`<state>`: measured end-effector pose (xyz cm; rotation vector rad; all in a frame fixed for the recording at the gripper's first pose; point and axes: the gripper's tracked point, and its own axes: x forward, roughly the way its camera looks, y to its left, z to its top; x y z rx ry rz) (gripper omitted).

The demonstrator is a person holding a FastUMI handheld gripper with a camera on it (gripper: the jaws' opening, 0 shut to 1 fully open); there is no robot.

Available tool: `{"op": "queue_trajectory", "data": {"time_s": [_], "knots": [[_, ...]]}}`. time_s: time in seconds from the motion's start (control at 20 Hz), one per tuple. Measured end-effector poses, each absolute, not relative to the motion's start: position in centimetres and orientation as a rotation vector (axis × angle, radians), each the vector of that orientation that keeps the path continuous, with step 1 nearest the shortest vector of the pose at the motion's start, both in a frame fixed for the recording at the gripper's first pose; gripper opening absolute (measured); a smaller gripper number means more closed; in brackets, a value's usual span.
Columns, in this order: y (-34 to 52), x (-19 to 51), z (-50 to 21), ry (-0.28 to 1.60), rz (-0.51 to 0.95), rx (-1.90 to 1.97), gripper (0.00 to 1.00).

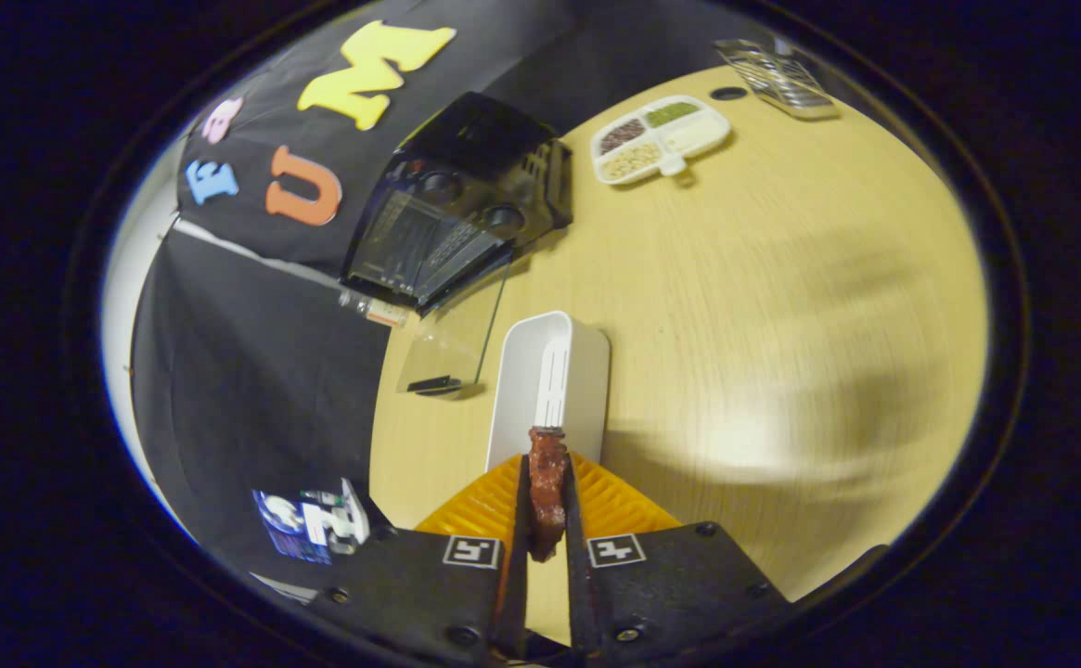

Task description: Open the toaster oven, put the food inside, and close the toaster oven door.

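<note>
claw [546,482]: pinched tight on the food [546,501] – a reddish-brown strip
toaster oven [461,199]: far bench [781,306] edge, door [455,339] dropped open
white bin [549,385]: just ahead of the claw
snack tray [659,139]: far side – beside the oven

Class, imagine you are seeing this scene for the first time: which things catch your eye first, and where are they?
The gripper is shut on a reddish-brown piece of food. Just ahead lies a white container, and beyond it the black toaster oven stands with its glass door open.
</note>
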<state>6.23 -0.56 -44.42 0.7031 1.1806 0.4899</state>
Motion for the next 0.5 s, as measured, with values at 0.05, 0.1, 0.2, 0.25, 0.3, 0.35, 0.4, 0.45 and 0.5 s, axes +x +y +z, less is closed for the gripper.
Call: {"op": "queue_trajectory", "data": {"time_s": [0.05,0.1,0.2,0.25,0.3,0.35,0.4,0.45,0.5], "knots": [[-0.5,6.3,-44.3,1.19,0.491,0.704,0.19],[-0.5,6.1,-44.3,1.19,0.489,0.685,0.17],[-0.6,6.4,-44.0,1.179,0.471,0.627,0.16],[-0.7,6.5,-43.5,1.166,0.455,0.6,0.16],[-0.7,6.6,-43.0,1.159,0.44,0.574,0.15],[-0.5,6.7,-42.3,1.144,0.434,0.561,0.15],[0.1,6.6,-41.5,1.134,0.434,0.549,0.15],[0.7,6.9,-40.8,1.121,0.425,0.539,0.15],[1.5,7.0,-40.1,1.104,0.415,0.538,0.15]]}}
